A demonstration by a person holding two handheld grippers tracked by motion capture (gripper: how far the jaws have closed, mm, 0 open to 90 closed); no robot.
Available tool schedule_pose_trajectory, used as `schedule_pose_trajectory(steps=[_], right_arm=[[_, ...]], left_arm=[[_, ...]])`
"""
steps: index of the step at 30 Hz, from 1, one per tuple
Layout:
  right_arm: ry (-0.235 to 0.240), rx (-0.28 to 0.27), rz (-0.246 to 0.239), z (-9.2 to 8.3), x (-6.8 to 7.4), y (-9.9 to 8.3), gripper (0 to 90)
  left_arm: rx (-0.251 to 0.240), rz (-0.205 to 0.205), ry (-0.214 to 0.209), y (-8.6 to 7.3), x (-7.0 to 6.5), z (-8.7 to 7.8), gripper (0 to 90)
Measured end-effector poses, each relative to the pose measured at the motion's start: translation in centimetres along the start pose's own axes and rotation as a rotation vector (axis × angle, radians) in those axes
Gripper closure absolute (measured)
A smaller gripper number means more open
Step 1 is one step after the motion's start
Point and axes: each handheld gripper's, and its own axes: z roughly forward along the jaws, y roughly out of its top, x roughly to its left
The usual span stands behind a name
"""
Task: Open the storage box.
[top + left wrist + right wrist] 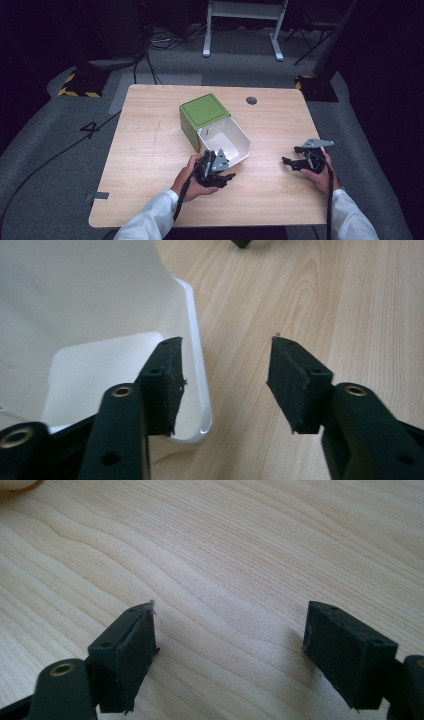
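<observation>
A green box (200, 112) lies on the wooden table (150, 165), and a white bin (235, 137) sticks out of its near end with the opening facing up and toward me. My left gripper (227, 176) sits just in front of the bin's near corner, held in a hand. In the left gripper view its jaws stand open (227, 385); the left one is over the bin's inside (75, 300) and the bin's rim (200, 390) runs just beside it. My right gripper (287, 161) rests open to the right of the bin, over bare wood (230, 645), with nothing between its jaws.
A round dark grommet (251, 100) sits near the table's far edge. Behind the table stand a white frame (240, 30) and two stands with yellow-black striped bases (80, 85). Cables cross the grey floor. A strip of tape (100, 196) marks the table's near left edge.
</observation>
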Motion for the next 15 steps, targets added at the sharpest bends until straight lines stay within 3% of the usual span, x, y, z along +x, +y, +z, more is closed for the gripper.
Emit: schedule_pose_trajectory(steps=[2, 7, 10, 15], right_arm=[[0.000, 0.000, 0.000, 0.0, 0.0, 0.0, 20.9], [0.000, 0.000, 0.000, 0.0, 0.0, 0.0, 20.9], [0.000, 0.000, 0.000, 0.0, 0.0, 0.0, 21.0], [0.000, 0.000, 0.000, 0.0, 0.0, 0.0, 20.9]], left_arm=[[-0.017, -0.007, 0.026, 0.1, 0.2, -0.7, 42.3], [-0.041, -0.021, 0.037, 0.0, 0.6, -1.4, 40.6], [-0.062, -0.035, 0.053, 0.1, 0.7, -1.7, 30.3], [-0.075, -0.020, 0.051, 0.5, 0.4, -1.9, 23.2]])
